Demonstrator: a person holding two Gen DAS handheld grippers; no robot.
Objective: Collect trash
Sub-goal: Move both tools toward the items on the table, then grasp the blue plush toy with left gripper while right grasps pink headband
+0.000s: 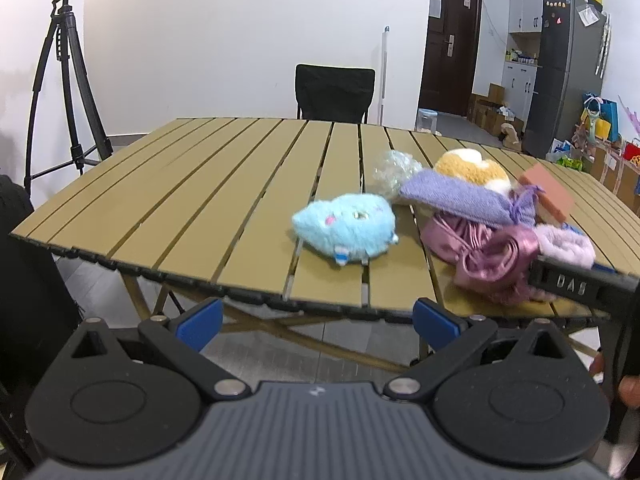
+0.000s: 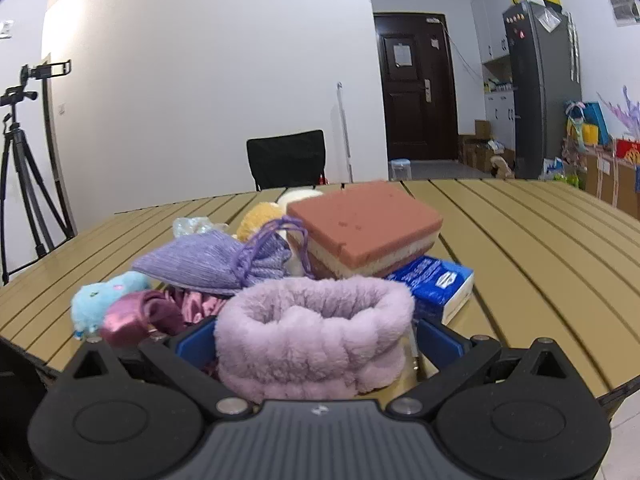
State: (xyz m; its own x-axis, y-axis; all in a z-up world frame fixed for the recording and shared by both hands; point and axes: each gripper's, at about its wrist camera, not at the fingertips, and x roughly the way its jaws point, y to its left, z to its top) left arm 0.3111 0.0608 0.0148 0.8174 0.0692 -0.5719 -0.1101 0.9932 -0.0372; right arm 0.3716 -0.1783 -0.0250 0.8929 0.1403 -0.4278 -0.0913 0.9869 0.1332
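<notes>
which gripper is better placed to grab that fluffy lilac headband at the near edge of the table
Right. The right gripper is open with the lilac headband already between its fingers. The left gripper is open short of the table.

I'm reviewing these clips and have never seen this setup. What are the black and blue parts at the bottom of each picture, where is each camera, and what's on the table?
No robot here: a person carries two handheld grippers, each with a fisheye camera looking forward along its blue-padded jaws. The left gripper hangs before the slatted table, jaws open and empty. The right gripper has its jaws spread on either side of a fluffy lilac headband; I cannot tell whether they press it. Piled behind the headband: a pink sponge block, purple drawstring pouch, blue tissue pack, shiny pink fabric, light blue plush, yellow plush and crumpled clear plastic.
</notes>
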